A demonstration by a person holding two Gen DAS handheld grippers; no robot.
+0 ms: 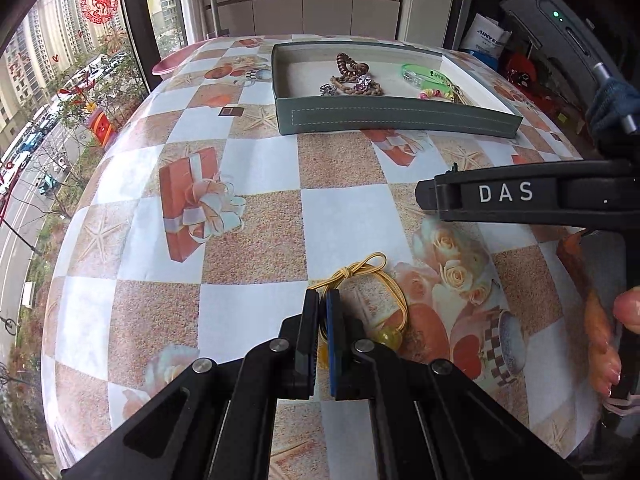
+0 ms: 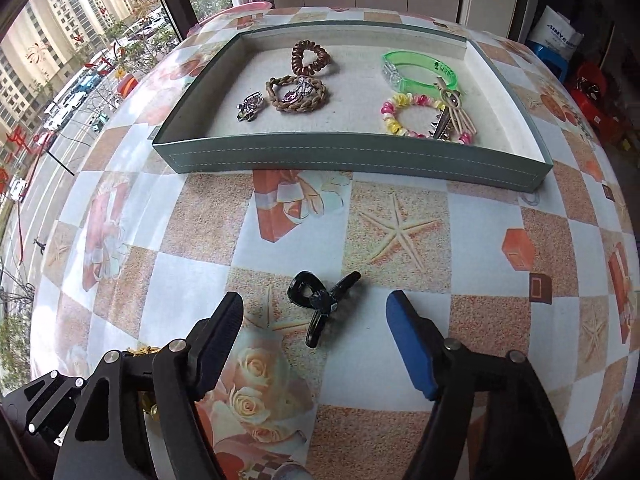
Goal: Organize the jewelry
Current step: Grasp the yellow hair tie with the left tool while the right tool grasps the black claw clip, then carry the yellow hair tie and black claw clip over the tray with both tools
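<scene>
My left gripper (image 1: 322, 312) is shut on a gold elastic hair tie (image 1: 362, 266) that lies on the checked tablecloth. Its bow knot sticks out ahead of the fingers, and a yellow bead (image 1: 387, 337) rests by the right finger. A black claw clip (image 2: 320, 304) lies on the cloth between the spread fingers of my right gripper (image 2: 316, 302), which stands open with neither pad touching it. The grey-green jewelry tray (image 2: 352, 158) sits further back. It holds a brown spiral hair tie (image 2: 310, 58), a braided bracelet (image 2: 298, 94), a green bangle (image 2: 420, 74) and a pink-yellow bead bracelet (image 2: 404, 116).
The right gripper's black housing (image 1: 520, 196) crosses the right side of the left wrist view, with a person's fingers (image 1: 628, 308) below it. A window runs along the left. A pink dish (image 1: 172, 62) sits at the table's far left edge, and white cabinets stand behind.
</scene>
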